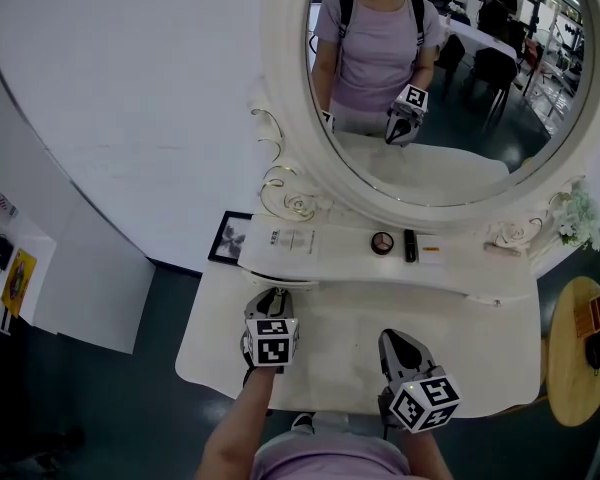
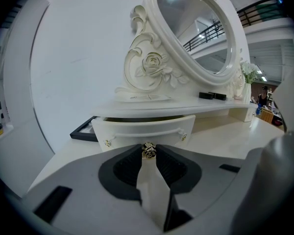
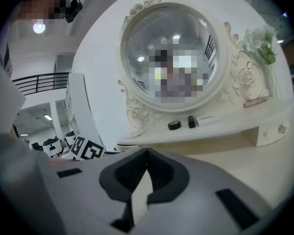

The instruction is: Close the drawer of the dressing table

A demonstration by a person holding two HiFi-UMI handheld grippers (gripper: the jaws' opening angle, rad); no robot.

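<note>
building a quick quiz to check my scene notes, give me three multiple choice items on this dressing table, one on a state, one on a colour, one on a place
1. The left drawer is:
A fully shut
B pulled out partway
C taken off the table

2. The drawer knob gripped in the left gripper is:
A gold
B red
C black

3. The black picture frame lies:
A inside the drawer
B on the tabletop at its left end, beside the drawer
C on the floor

Answers:
1 B, since its front juts out from under the shelf, with a dark gap above it.
2 A, since the knob shines gold between the dark pads.
3 B, since the frame lies flat on the white top, left of the drawer front.
</note>
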